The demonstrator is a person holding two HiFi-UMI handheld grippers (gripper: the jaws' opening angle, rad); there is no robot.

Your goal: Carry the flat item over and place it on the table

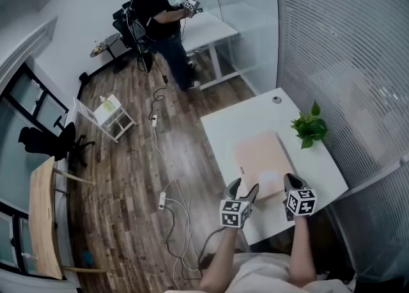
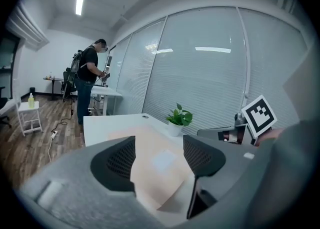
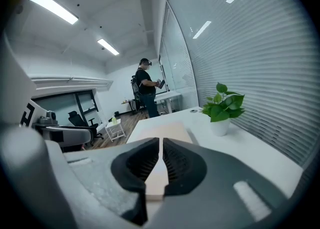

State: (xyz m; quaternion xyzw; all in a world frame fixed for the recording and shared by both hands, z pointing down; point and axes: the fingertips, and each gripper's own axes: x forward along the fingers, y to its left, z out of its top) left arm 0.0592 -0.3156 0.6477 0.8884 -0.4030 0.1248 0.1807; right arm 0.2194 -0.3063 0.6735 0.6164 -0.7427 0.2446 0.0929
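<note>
The flat item [image 1: 262, 157] is a tan padded envelope with a pale label. It rests on the white table [image 1: 236, 125], its near end raised slightly over a shadow. My right gripper [image 1: 291, 183] is shut on its near edge, and in the right gripper view the tan edge [image 3: 162, 133] runs straight between the closed jaws [image 3: 161, 160]. My left gripper [image 1: 244, 187] hangs open at the envelope's near left corner. In the left gripper view the envelope [image 2: 155, 168] shows between and below the spread jaws [image 2: 159, 158], untouched. The right gripper [image 2: 235, 133] shows at that view's right.
A small potted plant [image 1: 310, 128] stands on the table's right edge beside the envelope. Slatted glass walls close off the right side. A person [image 1: 160, 16] stands at a far desk [image 1: 208, 29]. Cables [image 1: 169, 202], a white cart [image 1: 112, 116] and an office chair [image 1: 51, 141] are on the wooden floor.
</note>
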